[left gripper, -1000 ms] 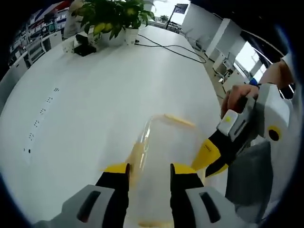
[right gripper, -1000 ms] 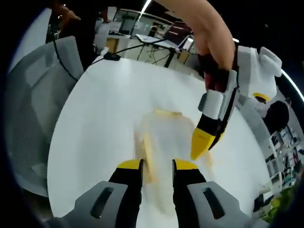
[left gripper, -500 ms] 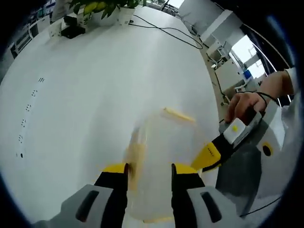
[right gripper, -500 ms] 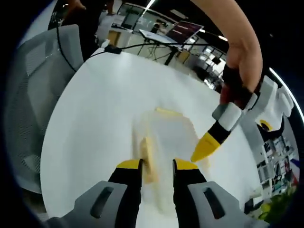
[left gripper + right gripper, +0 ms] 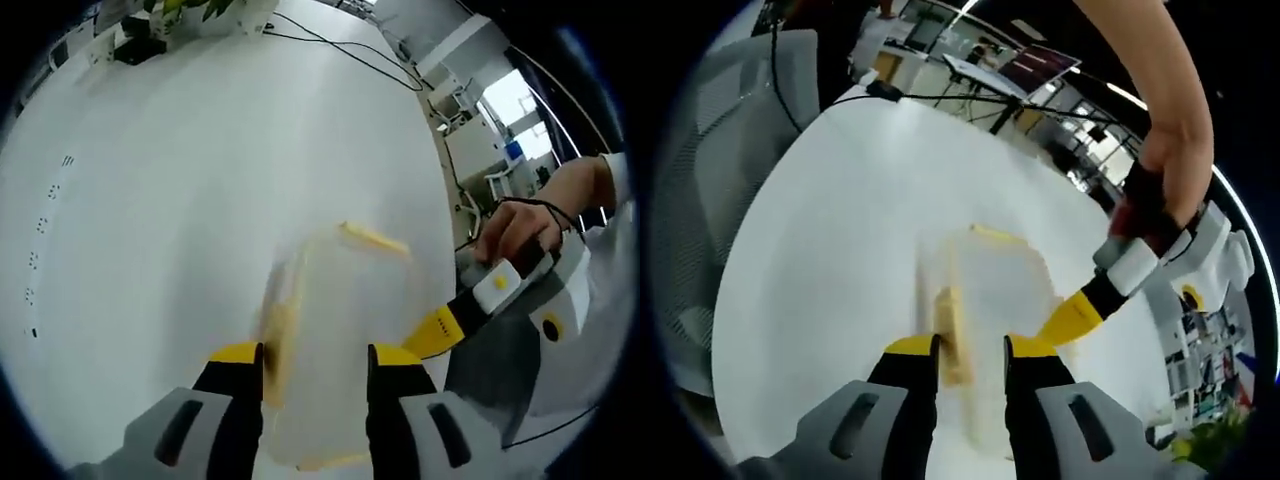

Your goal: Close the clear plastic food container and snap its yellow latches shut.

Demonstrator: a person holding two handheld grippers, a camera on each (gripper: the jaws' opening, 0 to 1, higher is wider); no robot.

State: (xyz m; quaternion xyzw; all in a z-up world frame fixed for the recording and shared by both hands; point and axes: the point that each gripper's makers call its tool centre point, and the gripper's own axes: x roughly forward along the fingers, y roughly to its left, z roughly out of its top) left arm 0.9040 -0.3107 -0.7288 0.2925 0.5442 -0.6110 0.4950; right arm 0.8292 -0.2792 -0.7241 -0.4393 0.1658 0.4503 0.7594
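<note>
Container point(image 5: 335, 330) was seen mid-desk point(image 5: 180, 180), its edges flanked by both part-open, empty claws: left point(image 5: 315, 362), right point(image 5: 972, 350).

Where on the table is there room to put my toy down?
Lots of bare white table between the clear container and the plant end with the black cable. It is crowded right around the container, where both tongs meet.

The right gripper point(image 5: 971, 348) is hanging over the clear container point(image 5: 990, 300), jaws slightly parted; the left gripper point(image 5: 1072, 320) is touching its far edge on the white table point(image 5: 840, 230).
</note>
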